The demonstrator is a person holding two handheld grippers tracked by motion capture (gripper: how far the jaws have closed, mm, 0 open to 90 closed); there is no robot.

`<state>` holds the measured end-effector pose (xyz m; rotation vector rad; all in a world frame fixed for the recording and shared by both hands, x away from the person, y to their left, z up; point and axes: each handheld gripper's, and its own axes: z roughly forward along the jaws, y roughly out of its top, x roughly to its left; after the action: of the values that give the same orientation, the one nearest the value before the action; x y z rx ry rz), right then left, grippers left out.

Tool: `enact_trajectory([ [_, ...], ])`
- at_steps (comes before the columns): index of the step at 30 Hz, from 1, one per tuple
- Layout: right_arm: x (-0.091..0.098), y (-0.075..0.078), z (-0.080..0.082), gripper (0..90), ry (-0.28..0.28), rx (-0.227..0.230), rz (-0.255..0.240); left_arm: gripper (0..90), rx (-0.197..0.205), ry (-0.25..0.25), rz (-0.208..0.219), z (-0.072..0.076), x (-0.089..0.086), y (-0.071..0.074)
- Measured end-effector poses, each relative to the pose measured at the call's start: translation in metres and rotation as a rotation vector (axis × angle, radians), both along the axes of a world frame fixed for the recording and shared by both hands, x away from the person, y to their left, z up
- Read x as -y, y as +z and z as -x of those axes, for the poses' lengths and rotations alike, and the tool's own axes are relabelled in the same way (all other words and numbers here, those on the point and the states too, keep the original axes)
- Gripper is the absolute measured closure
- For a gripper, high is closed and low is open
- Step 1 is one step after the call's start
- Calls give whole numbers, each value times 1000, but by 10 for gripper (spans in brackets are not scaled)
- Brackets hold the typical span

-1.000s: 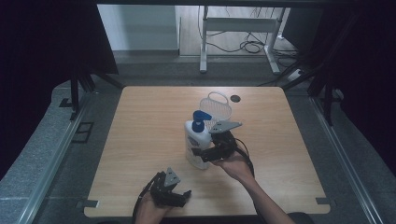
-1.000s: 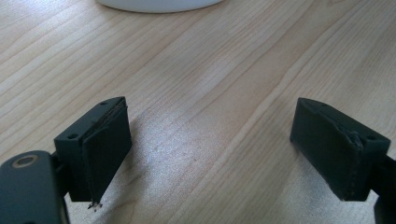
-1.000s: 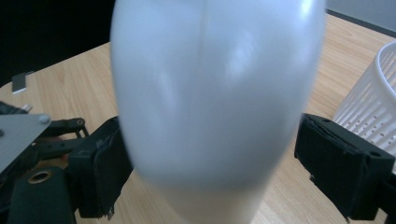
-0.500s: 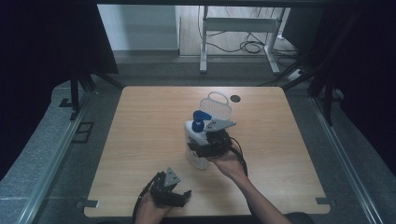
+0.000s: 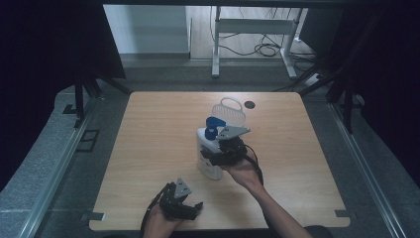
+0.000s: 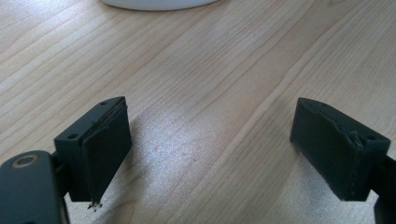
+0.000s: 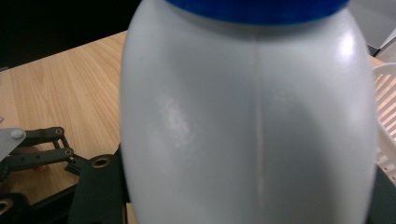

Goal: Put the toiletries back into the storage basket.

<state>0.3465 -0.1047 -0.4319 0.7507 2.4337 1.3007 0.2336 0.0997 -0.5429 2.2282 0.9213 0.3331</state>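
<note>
We saw the right gripper (image 5: 218, 156) at the middle of the wooden surface (image 5: 148, 148), with its fingers just then closing in on the white bottle (image 5: 208, 151). In the high view the bottle stood upright between these fingers, and its blue pump cap (image 5: 214, 123) rose above them. In the right gripper view the white body of the bottle (image 7: 247, 116) was directly in front of the camera, very near, with the blue cap (image 7: 257, 9) at the top edge. The fingers pressed on the sides of the bottle, so we took it as gripped. If the bottom of the bottle rested on the surface or was slightly lifted, we could not tell.

Behind the bottle, on the far side from the right fingers, lay a clear plastic basket (image 5: 229, 111), just beside the bottle; its white ribbed rim (image 7: 385, 107) also appeared at the right edge of the right gripper view.

The left gripper (image 5: 184, 207) was near the person's edge of the surface, well apart from the bottle. In the left gripper view its fingers (image 6: 105, 149) stood wide open with bare wood (image 6: 210, 116) between them, and the rounded white base of the bottle (image 6: 159, 3) was far ahead of them at the top edge.
</note>
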Motion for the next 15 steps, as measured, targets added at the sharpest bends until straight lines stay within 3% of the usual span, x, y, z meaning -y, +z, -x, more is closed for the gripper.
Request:
enact_trajectory([
  [15, 17, 21, -18, 375, 78, -7, -21, 118, 1, 2, 2, 0, 0, 0],
])
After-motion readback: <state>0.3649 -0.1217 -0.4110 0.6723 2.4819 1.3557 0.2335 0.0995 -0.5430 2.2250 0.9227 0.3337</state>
